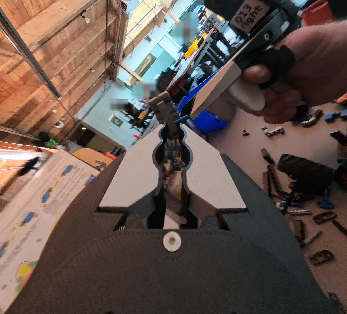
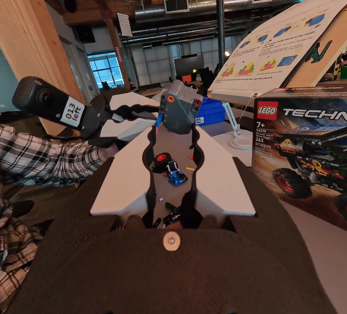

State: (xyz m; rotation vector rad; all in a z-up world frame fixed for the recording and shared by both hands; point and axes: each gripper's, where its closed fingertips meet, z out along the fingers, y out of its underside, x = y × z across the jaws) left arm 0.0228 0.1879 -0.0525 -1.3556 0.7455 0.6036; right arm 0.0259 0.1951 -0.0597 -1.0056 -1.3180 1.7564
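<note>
A grey motor block (image 2: 178,109) with an orange hub and a blue pin (image 2: 159,119) at its side is held up in the air over the table (image 2: 234,156). My right gripper (image 2: 173,128) is shut on the block's lower end. My left gripper (image 1: 171,128) is nearly closed, with a thin edge of the same grey block (image 1: 165,111) between its tips. In the right wrist view the left gripper (image 2: 156,112) comes in from the left and meets the block's side. In the left wrist view the right gripper (image 1: 185,115) comes in from the upper right, held in a hand (image 1: 309,72).
A toy truck box (image 2: 300,145) stands at the right, with an instruction sheet (image 2: 272,51) on a stand behind it. A blue bin (image 2: 212,111) sits behind the block. A small blue and black assembly with a red-hubbed wheel (image 2: 169,166) and loose parts (image 1: 300,183) lie on the table.
</note>
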